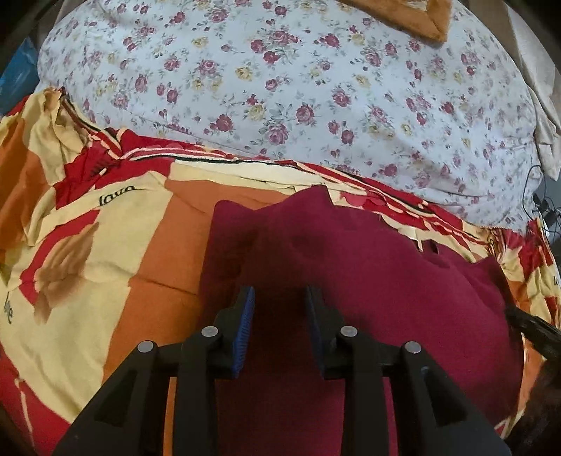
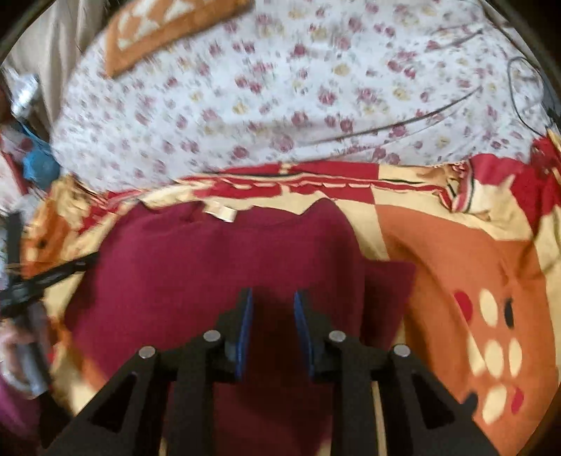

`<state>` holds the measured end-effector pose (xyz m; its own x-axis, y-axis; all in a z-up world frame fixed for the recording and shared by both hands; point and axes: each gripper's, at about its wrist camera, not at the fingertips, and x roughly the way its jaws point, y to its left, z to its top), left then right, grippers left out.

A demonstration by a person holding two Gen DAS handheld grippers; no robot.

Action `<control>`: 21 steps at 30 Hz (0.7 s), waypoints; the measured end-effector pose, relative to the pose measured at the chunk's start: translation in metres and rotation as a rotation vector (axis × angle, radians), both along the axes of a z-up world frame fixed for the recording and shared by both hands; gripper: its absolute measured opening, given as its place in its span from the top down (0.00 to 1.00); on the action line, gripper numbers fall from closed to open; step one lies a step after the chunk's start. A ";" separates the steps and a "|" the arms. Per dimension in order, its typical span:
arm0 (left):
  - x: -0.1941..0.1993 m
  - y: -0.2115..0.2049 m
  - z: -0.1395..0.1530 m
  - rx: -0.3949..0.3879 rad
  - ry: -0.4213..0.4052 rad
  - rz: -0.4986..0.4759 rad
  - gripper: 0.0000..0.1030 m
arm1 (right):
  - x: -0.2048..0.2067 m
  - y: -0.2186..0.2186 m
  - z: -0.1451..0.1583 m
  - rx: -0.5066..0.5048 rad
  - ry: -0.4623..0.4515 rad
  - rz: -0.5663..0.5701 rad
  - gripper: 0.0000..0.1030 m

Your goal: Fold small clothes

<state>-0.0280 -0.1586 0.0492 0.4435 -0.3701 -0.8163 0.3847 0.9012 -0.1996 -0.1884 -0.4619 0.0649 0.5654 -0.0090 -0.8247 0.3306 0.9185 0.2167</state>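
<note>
Maroon garment (image 1: 350, 259) lies spread on a patterned sheet (image 1: 105, 245) of red, cream and orange blocks with the word "love" printed on it, and it takes up the near middle of the bed under both tools. Its far edge is uneven, rising to a soft peak in the left wrist view, and a couple of small holes show near its right side there. From the right wrist view a pale label (image 2: 221, 212) sits at the garment's far edge, and a folded flap of the same maroon cloth sticks out on the right. The left gripper (image 1: 280, 308) hangs over the cloth with its blue-padded fingers (image 1: 245, 326) parted by a clear gap and nothing between them. The right gripper (image 2: 271, 312) is also over the maroon fabric, fingers a little apart, gripping nothing as far as I can see; that view is blurred. Beyond the patterned sheet lies a white floral sheet (image 1: 280, 87) with purple roses, and an orange pillow (image 2: 168, 31) rests on its far part. A dark cable (image 2: 522, 101) curls at the right edge of the bed
</note>
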 end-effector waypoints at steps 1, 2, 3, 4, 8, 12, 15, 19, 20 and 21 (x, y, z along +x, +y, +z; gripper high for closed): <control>0.001 -0.001 -0.001 0.006 -0.002 0.001 0.81 | 0.008 -0.002 -0.007 -0.017 0.018 -0.003 0.76; 0.001 -0.002 -0.002 0.010 -0.004 0.000 0.81 | 0.015 -0.004 -0.014 -0.041 0.037 -0.012 0.76; 0.002 -0.004 -0.004 0.017 -0.008 -0.003 0.81 | 0.022 -0.007 -0.023 -0.080 0.062 -0.027 0.76; 0.002 -0.006 -0.005 0.025 -0.011 -0.005 0.81 | 0.026 -0.010 -0.029 -0.090 0.060 -0.034 0.76; 0.002 -0.010 -0.008 0.047 -0.025 -0.016 0.81 | 0.026 -0.019 -0.030 -0.071 0.047 -0.046 0.76; 0.003 -0.009 -0.008 0.043 -0.021 -0.017 0.81 | 0.022 -0.012 -0.014 -0.097 0.049 -0.070 0.74; 0.003 -0.009 -0.009 0.043 -0.023 -0.018 0.81 | 0.017 0.010 0.012 -0.088 -0.023 -0.030 0.70; 0.003 -0.008 -0.009 0.036 -0.020 -0.016 0.81 | 0.038 0.043 0.025 -0.049 -0.054 0.083 0.66; 0.003 -0.008 -0.010 0.033 -0.018 -0.015 0.81 | 0.046 0.049 0.024 -0.031 -0.053 0.107 0.66; 0.004 -0.008 -0.010 0.031 -0.017 -0.015 0.81 | 0.056 0.058 0.021 -0.013 -0.049 0.137 0.66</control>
